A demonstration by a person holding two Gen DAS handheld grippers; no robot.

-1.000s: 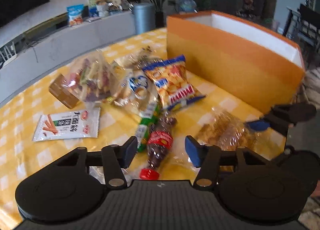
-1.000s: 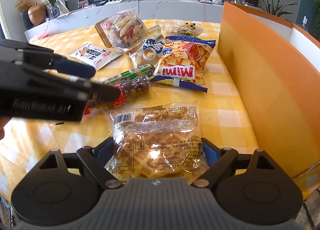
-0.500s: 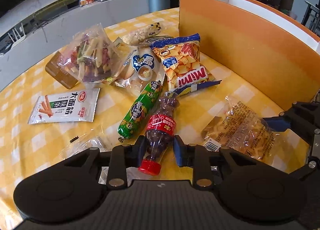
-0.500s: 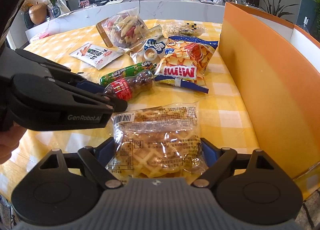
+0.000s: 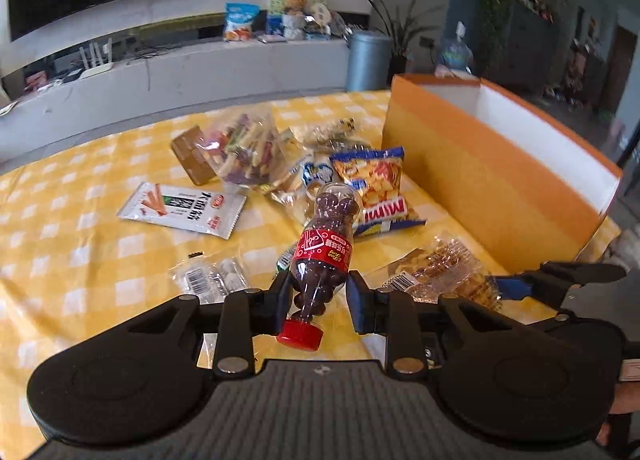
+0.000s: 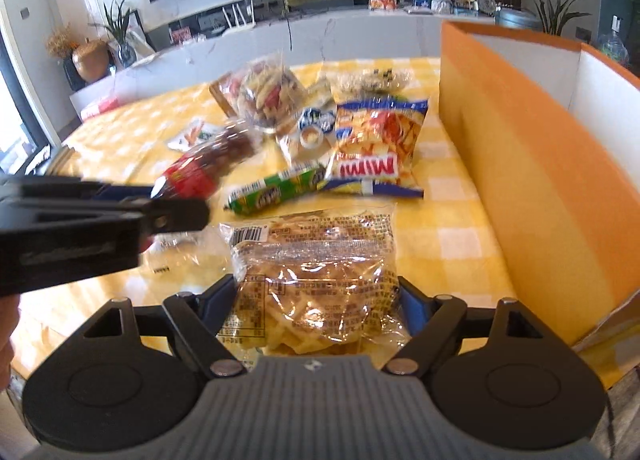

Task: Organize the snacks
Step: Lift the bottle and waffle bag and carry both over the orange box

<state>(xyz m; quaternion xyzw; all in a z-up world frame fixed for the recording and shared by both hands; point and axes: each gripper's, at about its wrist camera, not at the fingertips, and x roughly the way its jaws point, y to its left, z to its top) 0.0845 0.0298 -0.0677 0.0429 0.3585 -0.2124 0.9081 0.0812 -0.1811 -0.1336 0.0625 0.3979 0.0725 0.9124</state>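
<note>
Only the right wrist view caught the green sausage stick [image 6: 276, 190] mid-table while the left gripper [image 5: 318, 294] clamped the bottle [image 5: 326, 250] aloft and the right gripper [image 6: 316, 300] was closing around the waffle pack [image 6: 316, 260] at the near edge beside the orange box [image 6: 532, 164].

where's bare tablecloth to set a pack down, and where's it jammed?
Free: the checked cloth left of the white noodle-stick packet, out to the table edge; also a strip between the Mimi chips bag and the orange box. Crowded: the middle pile around the clear mixed-snack bag, and the near edge by the waffle pack.
</note>
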